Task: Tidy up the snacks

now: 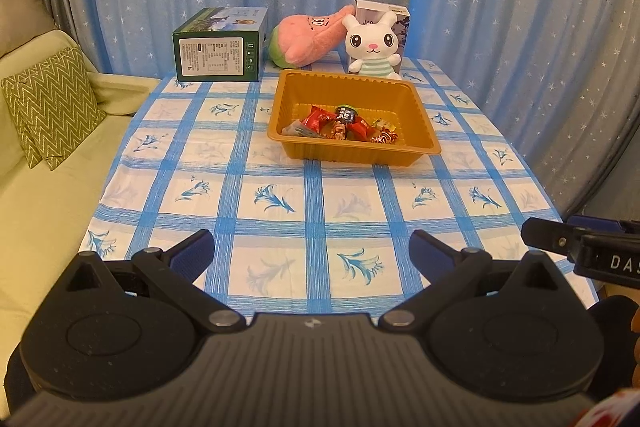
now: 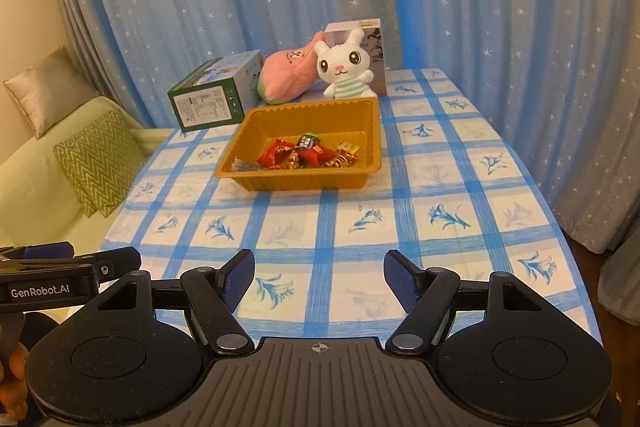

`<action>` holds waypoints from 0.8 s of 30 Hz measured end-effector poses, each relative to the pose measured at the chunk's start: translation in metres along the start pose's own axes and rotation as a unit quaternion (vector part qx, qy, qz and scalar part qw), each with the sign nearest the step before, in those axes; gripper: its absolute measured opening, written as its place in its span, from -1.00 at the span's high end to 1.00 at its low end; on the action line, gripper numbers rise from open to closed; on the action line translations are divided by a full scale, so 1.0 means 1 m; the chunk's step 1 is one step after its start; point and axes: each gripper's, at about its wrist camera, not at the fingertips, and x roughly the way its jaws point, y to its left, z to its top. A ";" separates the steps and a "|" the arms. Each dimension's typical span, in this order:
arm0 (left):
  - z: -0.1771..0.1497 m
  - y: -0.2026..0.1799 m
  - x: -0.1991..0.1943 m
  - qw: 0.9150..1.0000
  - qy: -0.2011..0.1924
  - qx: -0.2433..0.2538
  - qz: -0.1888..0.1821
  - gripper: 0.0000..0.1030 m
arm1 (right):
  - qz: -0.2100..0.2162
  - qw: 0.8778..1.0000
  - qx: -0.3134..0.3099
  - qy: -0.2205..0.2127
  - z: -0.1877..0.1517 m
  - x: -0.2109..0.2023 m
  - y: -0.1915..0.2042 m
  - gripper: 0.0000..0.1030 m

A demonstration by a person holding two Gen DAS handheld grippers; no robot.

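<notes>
A golden-brown plastic tray point(image 1: 420, 107) point(image 2: 236, 163) sits past the middle of the checked table. Several wrapped snacks point(image 1: 340, 127) point(image 2: 304, 153) lie piled in it, mostly red wrappers. My left gripper point(image 1: 314, 251) hovers over the near edge of the table, open, nothing between its blue pads. My right gripper point(image 2: 319, 277) hangs beside it, also open and empty. Each gripper shows at the edge of the other's view. Both are well short of the tray.
Behind the tray stand a green box point(image 1: 218, 47) point(image 2: 212, 97), a pink plush point(image 1: 308, 39) point(image 2: 286, 75), a white rabbit plush point(image 1: 374, 45) point(image 2: 344, 71) and a grey box point(image 1: 400, 23) point(image 2: 374, 51). A sofa with cushions point(image 1: 52, 107) lies left. Blue starred curtains hang behind.
</notes>
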 end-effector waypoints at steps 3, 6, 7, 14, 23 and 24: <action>0.000 0.000 0.000 1.000 0.000 -0.001 0.000 -0.99 | 0.000 1.000 0.000 0.000 0.000 0.000 0.000 -0.39; 0.000 0.000 0.000 1.000 0.000 -0.001 0.000 -0.99 | 0.000 1.000 0.000 0.000 -0.001 0.001 0.000 -0.39; 0.000 0.000 0.000 1.000 0.000 -0.001 -0.001 -0.99 | 0.000 1.000 -0.001 0.000 -0.001 0.001 0.001 -0.39; 0.001 -0.001 0.000 1.000 -0.001 0.000 0.000 -0.99 | 0.000 1.000 -0.001 -0.001 0.000 0.001 0.001 -0.39; 0.002 0.000 0.001 1.000 -0.001 0.000 0.000 -0.99 | 0.000 1.000 -0.001 0.000 0.000 0.002 0.000 -0.39; 0.002 0.000 0.001 1.000 -0.001 -0.001 0.000 -0.99 | 0.000 1.000 -0.001 0.001 0.000 0.002 0.000 -0.39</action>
